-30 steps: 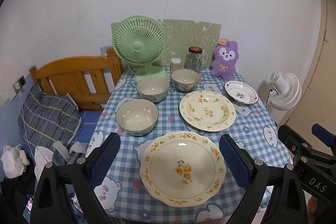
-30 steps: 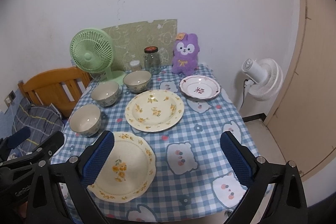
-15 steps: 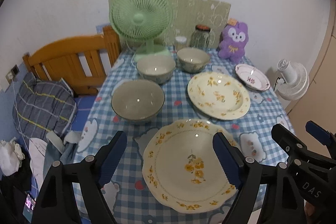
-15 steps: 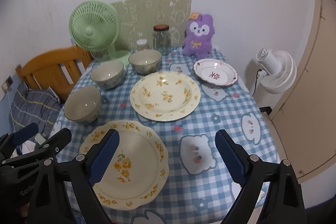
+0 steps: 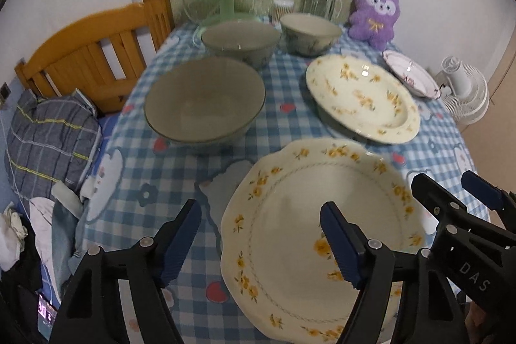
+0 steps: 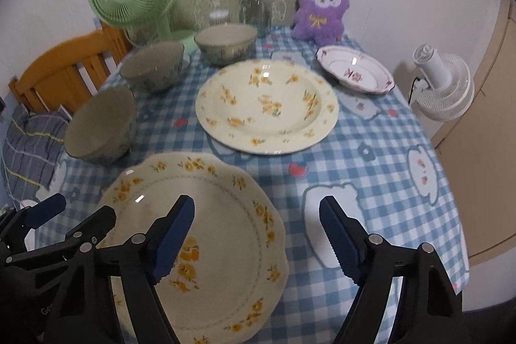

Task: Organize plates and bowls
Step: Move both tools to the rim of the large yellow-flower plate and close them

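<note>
Plates and bowls sit apart on the blue checked counter (image 5: 283,92). Both grippers have dropped closer over the nearest scalloped cream plate with yellow flowers (image 5: 309,234); left gripper (image 5: 261,242) and right gripper (image 6: 256,237) fingers released, likely about to grasp it.

Both wrist views look down over near table edge (image 5: 180,182) toward wall; share whole tabletop
</note>
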A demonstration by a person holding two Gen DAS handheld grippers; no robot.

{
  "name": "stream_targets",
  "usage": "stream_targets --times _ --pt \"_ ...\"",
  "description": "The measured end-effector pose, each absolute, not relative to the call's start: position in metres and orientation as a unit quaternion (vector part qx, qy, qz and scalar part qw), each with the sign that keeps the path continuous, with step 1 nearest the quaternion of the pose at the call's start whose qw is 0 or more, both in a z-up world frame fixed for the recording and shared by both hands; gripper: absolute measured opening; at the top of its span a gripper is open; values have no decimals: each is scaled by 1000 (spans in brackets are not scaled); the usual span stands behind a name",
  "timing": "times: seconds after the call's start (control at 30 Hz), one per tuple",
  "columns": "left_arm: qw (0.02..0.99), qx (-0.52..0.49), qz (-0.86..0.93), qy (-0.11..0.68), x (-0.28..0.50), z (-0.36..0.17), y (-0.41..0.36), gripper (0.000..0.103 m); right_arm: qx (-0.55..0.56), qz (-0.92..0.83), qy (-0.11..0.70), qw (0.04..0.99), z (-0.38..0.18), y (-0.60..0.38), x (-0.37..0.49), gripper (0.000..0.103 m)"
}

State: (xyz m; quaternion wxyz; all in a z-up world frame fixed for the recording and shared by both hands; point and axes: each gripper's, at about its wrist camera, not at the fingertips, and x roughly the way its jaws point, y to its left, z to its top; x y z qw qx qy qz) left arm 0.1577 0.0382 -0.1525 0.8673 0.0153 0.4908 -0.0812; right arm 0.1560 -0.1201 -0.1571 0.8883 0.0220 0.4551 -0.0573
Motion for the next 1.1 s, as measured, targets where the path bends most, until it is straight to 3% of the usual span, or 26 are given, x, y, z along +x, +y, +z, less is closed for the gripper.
stream_targets --times 0.17,0.27,0.37,0.53,0.73,0.9,1.1 --pt "862 18 -86 499 163 -169 38 77 15 -61 471 880 -176 -118 164 79" --pt "854 26 -100 510 169 -179 35 70 15 -68 475 877 -184 -118 166 78" --pt "852 29 -102 512 170 -183 35 69 20 -64 490 869 -193 -119 168 70" --pt "849 32 -99 518 172 -191 34 68 32 -54 507 860 -206 -119 171 69" --pt "843 26 -77 531 176 -203 35 56 27 -47 513 857 -214 -121 178 65" --pt "847 26 -58 528 176 -207 37 46 3 -45 522 852 -224 -122 183 56" --pt "851 26 -38 523 176 -208 35 48 0 -28 530 848 -227 -126 185 52"
